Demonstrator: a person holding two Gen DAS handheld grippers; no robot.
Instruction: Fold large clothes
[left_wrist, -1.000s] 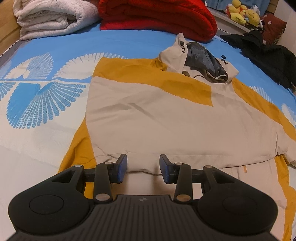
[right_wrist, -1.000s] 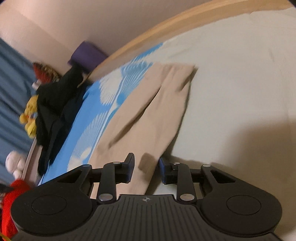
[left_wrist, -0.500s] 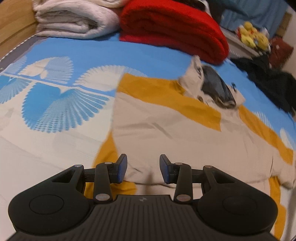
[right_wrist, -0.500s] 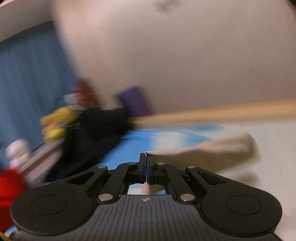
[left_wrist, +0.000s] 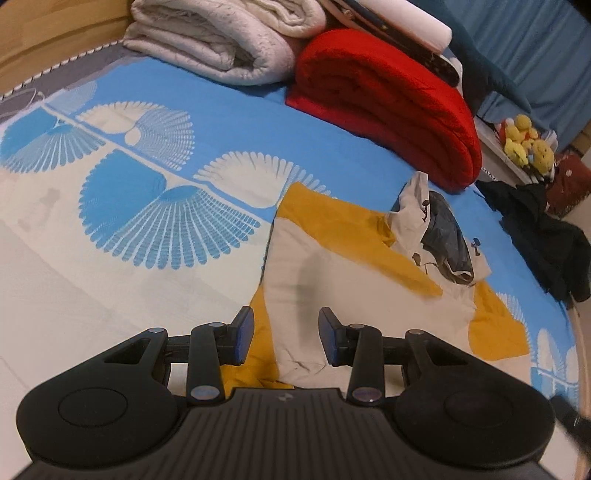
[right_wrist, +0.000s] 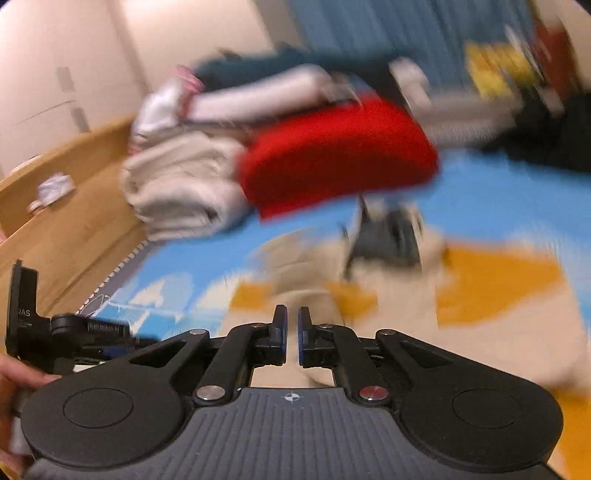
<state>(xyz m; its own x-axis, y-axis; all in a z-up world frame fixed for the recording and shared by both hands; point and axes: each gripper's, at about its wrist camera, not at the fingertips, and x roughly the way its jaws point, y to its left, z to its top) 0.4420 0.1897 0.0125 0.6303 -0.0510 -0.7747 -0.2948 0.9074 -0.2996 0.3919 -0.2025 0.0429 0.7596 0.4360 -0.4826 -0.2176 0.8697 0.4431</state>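
Bed sheet (left_wrist: 229, 110): smooth cotton, sky blue with white fan-shaped prints, paling to cream near the camera.

Left wrist view, sharp:
- Jacket (left_wrist: 332, 266): the task's garment, lying flat on the bed. Thin beige shell with mustard-yellow panels. Its crumpled hood (left_wrist: 443, 236), lined in dark grey, points towards the far pile.
- Left claw (left_wrist: 286, 341): released, blue pads standing well apart above the jacket's near edge, gripping nothing.
- Quilt (left_wrist: 214, 48): off-white, nubbly, folded in thick rolls at the head of the bed.
- Red blanket (left_wrist: 388, 107): fleecy, folded into a fat slab just beside the quilt.
- Black garment (left_wrist: 546, 240): heaped loosely at the bed's right edge.
- Yellow plush toys (left_wrist: 528, 144) and a blue curtain (left_wrist: 535, 48): seen clearly only here.

Right wrist view, heavily motion-blurred:
- Right claw (right_wrist: 291, 338): clenched to a slim slit, with beige jacket cloth running up from between the pads.
- Jacket (right_wrist: 498, 332): beige and mustard smears spread beyond the claw, the hood a dark blot.
- Red blanket (right_wrist: 332, 162) and quilt (right_wrist: 177, 192): recognisable by colour only.
- Wooden bed frame (right_wrist: 74, 206): a broad honey-coloured board, far more of it than in the other view.
- Black bracket (right_wrist: 33, 325) with small lettering, and a hand (right_wrist: 14, 373) at the left edge: shown only here.
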